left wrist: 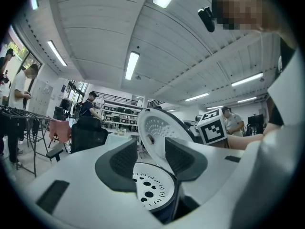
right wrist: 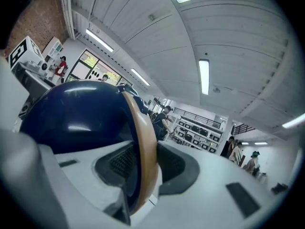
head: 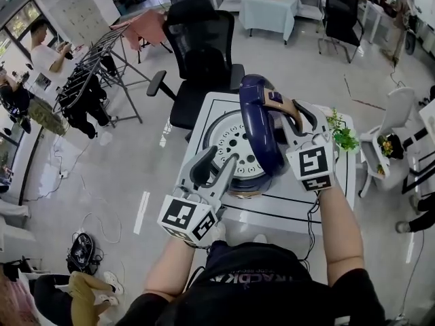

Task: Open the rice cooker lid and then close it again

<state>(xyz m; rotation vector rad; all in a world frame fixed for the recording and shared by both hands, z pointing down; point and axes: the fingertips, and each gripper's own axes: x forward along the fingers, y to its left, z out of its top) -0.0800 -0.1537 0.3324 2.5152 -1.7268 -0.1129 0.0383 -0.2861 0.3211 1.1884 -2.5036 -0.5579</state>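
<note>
The dark-blue rice cooker lid (head: 259,131) stands open, nearly upright, over the cooker's white perforated inner plate (head: 231,145). My right gripper (head: 289,114) is shut on the lid's edge; in the right gripper view the tan rim (right wrist: 145,147) runs between the pads of this gripper (right wrist: 143,163), with the blue dome (right wrist: 76,113) to its left. My left gripper (head: 216,170) hovers open at the cooker's front-left rim. In the left gripper view this gripper (left wrist: 151,156) has nothing between its pads; beyond them lie the inner plate (left wrist: 150,190) and the raised lid (left wrist: 159,125).
The cooker sits on a small white table (head: 340,195) with a green plant (head: 343,138) at its right edge. A black office chair (head: 200,46) stands just behind the table. A white chair (head: 394,114) is at the right, a clothes rack (head: 88,80) at the left.
</note>
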